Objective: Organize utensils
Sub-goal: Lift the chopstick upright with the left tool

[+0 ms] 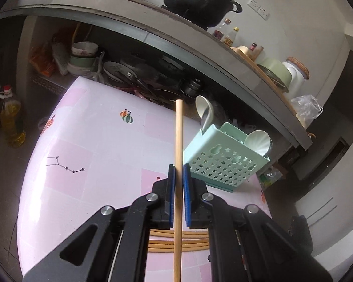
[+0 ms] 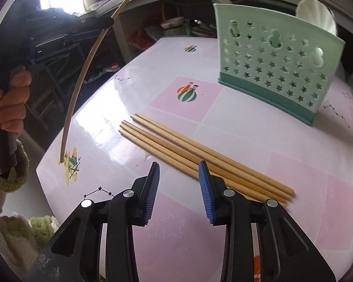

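The right gripper (image 2: 178, 171) hangs spread and empty over four pale wooden chopsticks (image 2: 200, 155) left lying on the pink patterned tabletop (image 2: 294, 176); the left gripper (image 1: 178, 171) pinches one lifted wooden chopstick (image 1: 178, 141); beyond, the mint star-perforated plastic holder (image 1: 223, 162) already carries white ceramic spoons (image 1: 258, 138).

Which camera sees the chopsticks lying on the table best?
The right wrist view: the chopsticks on the table lie in full length beyond the open right gripper. The left wrist view shows only short bits behind the left gripper, which grips another chopstick.
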Available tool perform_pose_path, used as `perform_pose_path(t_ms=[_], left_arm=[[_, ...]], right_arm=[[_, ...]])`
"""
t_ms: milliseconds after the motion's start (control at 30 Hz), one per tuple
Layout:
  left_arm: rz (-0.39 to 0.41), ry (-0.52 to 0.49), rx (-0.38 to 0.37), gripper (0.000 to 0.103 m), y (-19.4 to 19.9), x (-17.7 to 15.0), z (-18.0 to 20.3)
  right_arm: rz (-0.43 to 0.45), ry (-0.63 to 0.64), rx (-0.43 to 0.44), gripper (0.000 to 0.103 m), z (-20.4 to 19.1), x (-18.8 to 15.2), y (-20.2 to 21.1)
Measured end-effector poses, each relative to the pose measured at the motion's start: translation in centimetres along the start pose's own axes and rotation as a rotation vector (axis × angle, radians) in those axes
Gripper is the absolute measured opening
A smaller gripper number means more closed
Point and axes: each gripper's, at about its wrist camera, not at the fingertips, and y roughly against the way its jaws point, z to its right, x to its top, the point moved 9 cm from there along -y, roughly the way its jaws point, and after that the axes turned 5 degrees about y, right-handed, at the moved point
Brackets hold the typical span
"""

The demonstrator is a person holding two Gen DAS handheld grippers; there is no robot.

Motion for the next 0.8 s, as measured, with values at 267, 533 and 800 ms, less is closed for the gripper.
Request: perform_pose_path(t_ms=[267,533,800], left_arm=[[0.035,0.050,-0.004,0.006,0.7,-1.0,-1.9],[0.043,0.062,-0.014,0.006,0.9,-1.1,-2.7],[0.053,0.087,-0.023,0.006,1.3,-1.1,-3.6]], right_arm=[[-0.069,0.064,0.000,0.031,0.0,0.9,-2.7],[-0.120,0.124,-0.050,0.031,-1.4,-0.4,-2.0],[-0.174,0.160,-0.147,0.019,-1.8,-0.4,-2.5]])
